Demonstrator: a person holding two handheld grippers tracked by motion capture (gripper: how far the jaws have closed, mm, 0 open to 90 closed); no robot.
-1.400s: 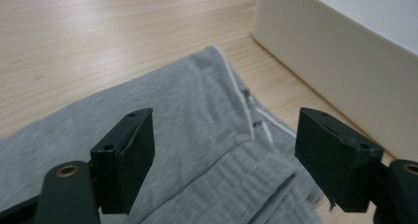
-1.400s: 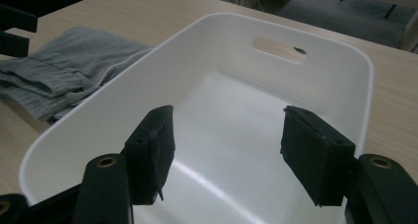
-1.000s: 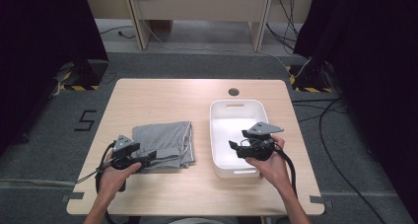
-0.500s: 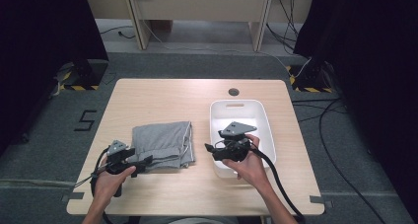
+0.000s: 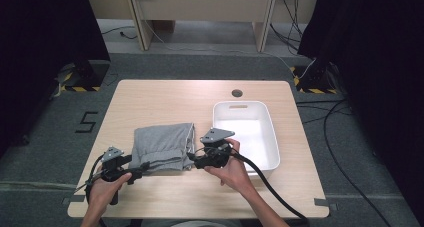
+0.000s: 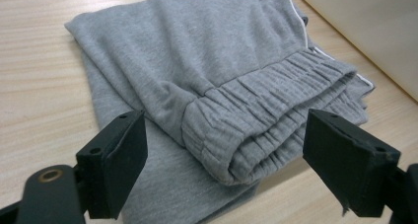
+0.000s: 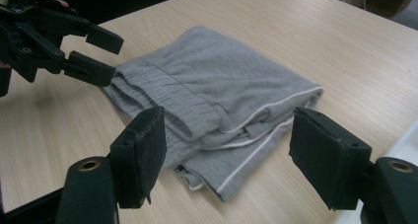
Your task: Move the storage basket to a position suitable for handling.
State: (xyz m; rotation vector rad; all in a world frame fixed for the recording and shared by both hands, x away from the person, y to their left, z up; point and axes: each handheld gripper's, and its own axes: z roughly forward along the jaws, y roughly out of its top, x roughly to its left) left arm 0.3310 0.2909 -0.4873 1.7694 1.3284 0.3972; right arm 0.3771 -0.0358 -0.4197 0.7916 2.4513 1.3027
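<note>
A folded grey garment [image 5: 162, 146] with a ribbed elastic band and white piping lies on the wooden table [image 5: 165, 99], left of a white tray [image 5: 272, 137]. My left gripper [image 5: 141, 168] is at the garment's near left corner. Its jaws have just been opening and stand open, with the folded band [image 6: 256, 135] between them and untouched by the pads [image 6: 121, 160]. My right gripper [image 5: 193, 160] is at the near right corner. Its jaws have also just been opening and stand open around the piped corner [image 7: 236, 150], pads [image 7: 325, 155] clear of the cloth. The left gripper [image 7: 91, 49] also shows in the right gripper view.
The white tray has nothing in it and stands just right of my right hand [image 5: 231, 169]. A small round hole [image 5: 237, 93] sits in the tabletop behind the tray. Bare wood lies behind and in front of the garment. Cables [image 5: 280, 197] trail off the near edge.
My right hand has swung left from above the tray to the garment's near right corner. The left hand has shifted only slightly at the near left corner.
</note>
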